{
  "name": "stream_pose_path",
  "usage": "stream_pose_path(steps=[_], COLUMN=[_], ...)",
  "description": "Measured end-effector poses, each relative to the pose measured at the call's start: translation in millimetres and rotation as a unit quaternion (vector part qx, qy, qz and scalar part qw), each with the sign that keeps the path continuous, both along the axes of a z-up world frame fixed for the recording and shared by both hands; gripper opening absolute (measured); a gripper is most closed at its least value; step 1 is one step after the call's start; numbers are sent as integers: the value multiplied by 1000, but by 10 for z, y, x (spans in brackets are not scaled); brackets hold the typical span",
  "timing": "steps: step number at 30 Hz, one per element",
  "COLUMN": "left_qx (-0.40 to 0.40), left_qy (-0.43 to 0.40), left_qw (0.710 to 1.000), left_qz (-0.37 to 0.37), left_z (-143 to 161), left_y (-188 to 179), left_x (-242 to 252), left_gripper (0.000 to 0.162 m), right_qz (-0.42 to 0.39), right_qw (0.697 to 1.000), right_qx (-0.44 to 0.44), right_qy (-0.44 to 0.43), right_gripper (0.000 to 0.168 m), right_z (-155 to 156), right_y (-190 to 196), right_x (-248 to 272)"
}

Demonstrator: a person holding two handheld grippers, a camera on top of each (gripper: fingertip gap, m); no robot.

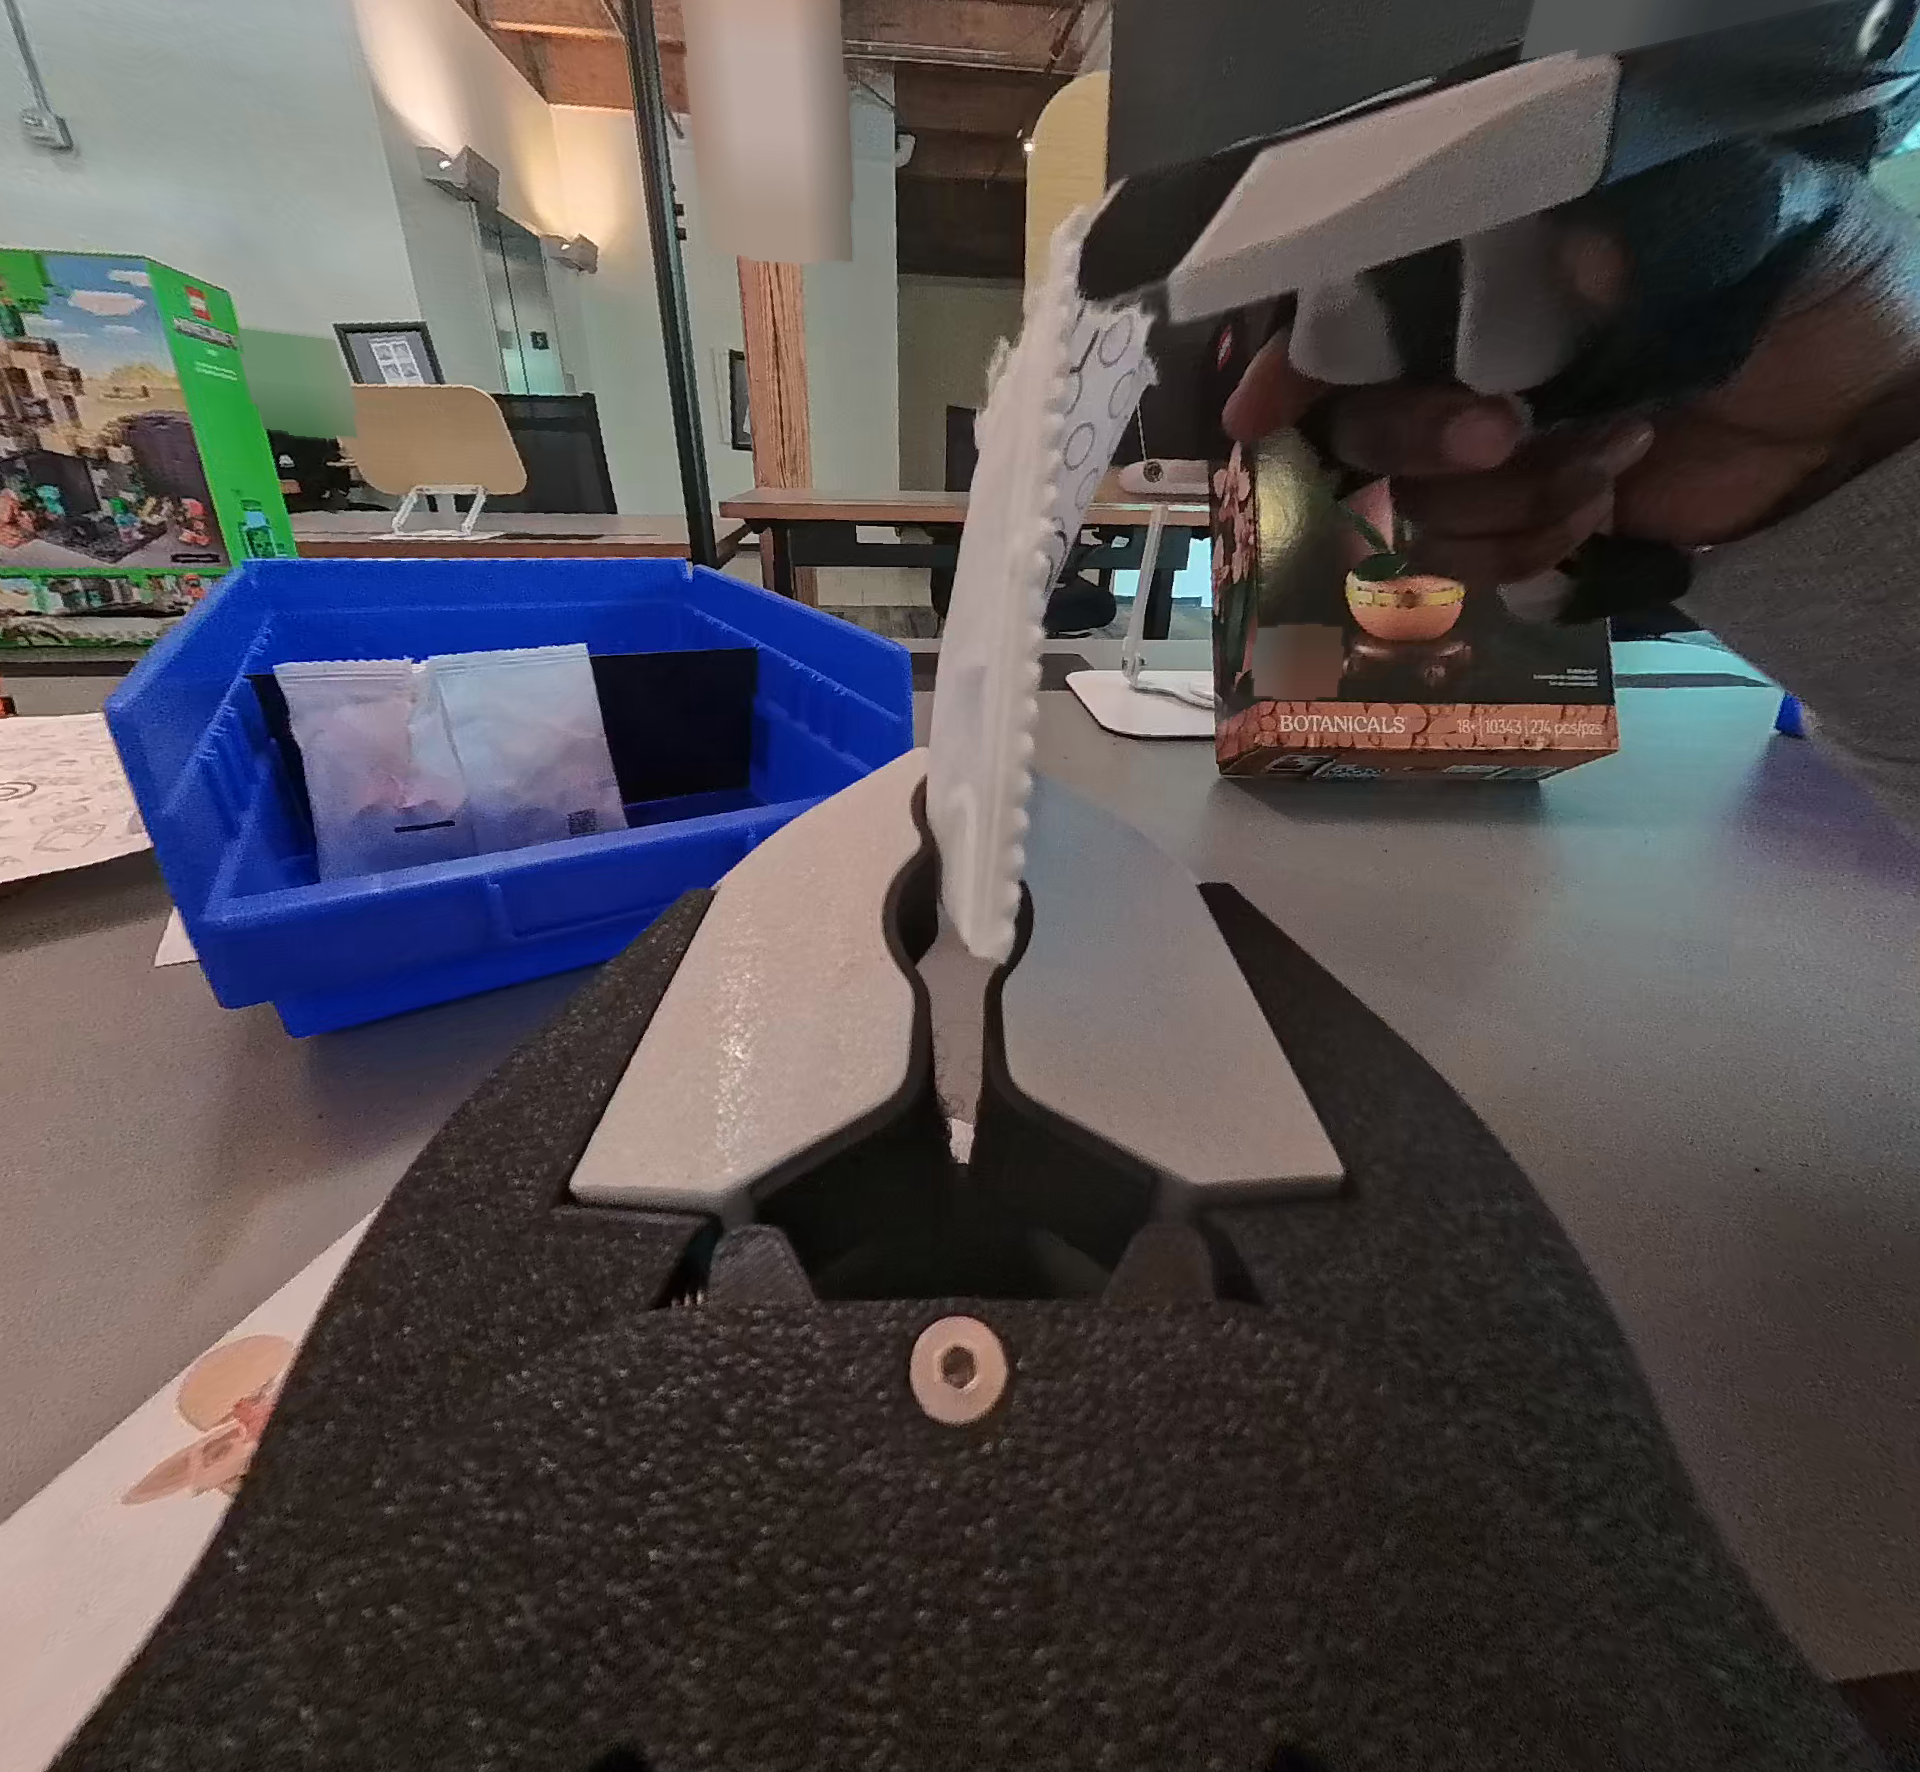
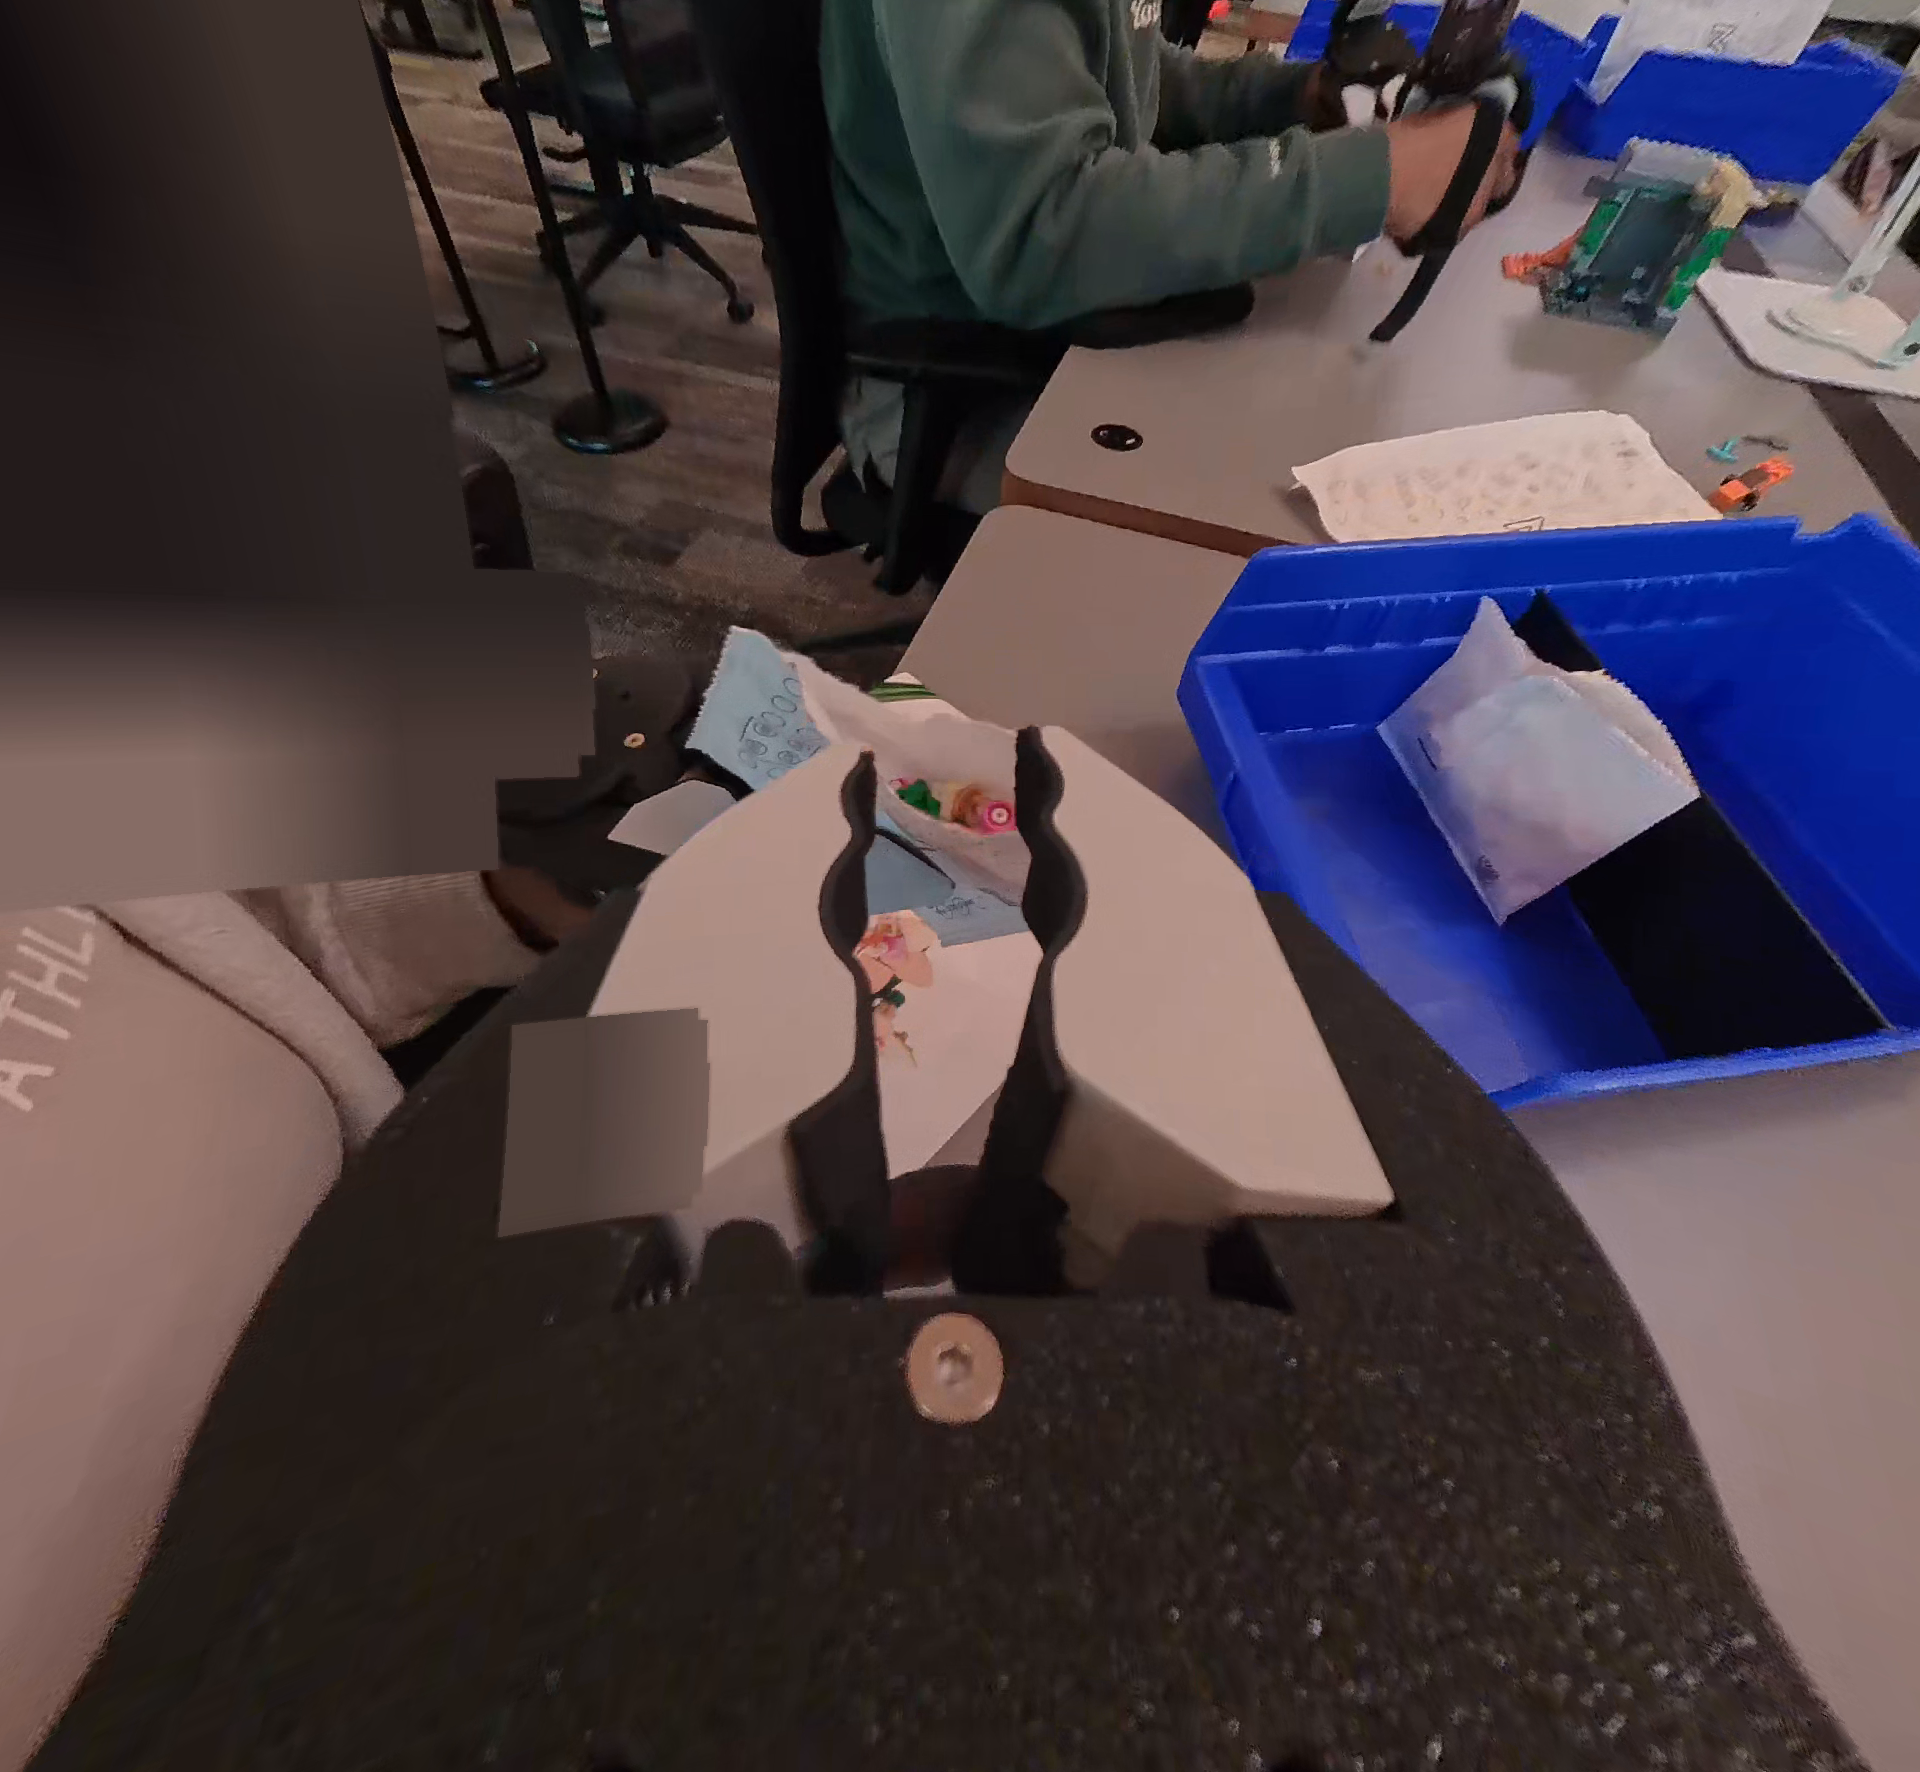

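Observation:
My left gripper [image 1: 971, 849] is shut on the lower edge of a white paper bag [image 1: 987, 631] with a serrated side, and holds it upright above the grey table [image 1: 1455, 995]. My right gripper [image 1: 1132, 278] comes in from the upper right, with its tips at the bag's torn top. In the right wrist view my right gripper [image 2: 945, 756] is open. The bag's open mouth [image 2: 914, 730] lies between its tips, and small coloured pieces [image 2: 940, 803] show inside. The left gripper [image 2: 623, 756] shows partly behind a blurred patch.
A blue bin [image 1: 499, 943] with a black divider holds two white bags [image 1: 447, 756]; it also shows in the right wrist view [image 2: 1351, 891]. A flower-printed box [image 1: 1413, 662] and a green box [image 1: 114, 434] stand on the table. A person in a green sweater [image 2: 1039, 112] sits at the adjoining table. Left tips to right tips: about 8 cm.

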State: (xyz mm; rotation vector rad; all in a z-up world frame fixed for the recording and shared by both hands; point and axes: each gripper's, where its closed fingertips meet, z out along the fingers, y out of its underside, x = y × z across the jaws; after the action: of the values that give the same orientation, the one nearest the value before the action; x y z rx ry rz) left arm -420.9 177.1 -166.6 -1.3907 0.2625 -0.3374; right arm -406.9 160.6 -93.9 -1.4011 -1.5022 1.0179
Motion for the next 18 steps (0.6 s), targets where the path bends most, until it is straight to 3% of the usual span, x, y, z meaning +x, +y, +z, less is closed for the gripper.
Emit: stream_pose_path(steps=[2,4,8,10,14,18], left_qx=[-1,-1,0,-1,-1,-2], left_qy=[0,-4,-8,-7,-4,-2], left_qw=[1000,1000,1000,1000,1000,1000], left_qz=[7,11,12,10,11,10], left_z=[1,8,8,0,3,-2], left_y=[5,-5,-2,0,-2,6], left_x=[-23,-50,-63,-56,-49,-34], left_gripper=[2,2,2,2,2,2], right_qz=[-13,-36,-90,-105,-110,-116], right_qw=[1000,999,982,972,968,970], right_qx=[10,7,-46,-51,-50,-58], right_qy=[22,-1,-160,-203,-221,-208], right_gripper=[26,26,26,26,22,8], right_z=[52,-147,-1264,-1629,-1867,-1873], right_y=[57,195,474,513,511,533], right_x=[86,234,548,637,621,586])
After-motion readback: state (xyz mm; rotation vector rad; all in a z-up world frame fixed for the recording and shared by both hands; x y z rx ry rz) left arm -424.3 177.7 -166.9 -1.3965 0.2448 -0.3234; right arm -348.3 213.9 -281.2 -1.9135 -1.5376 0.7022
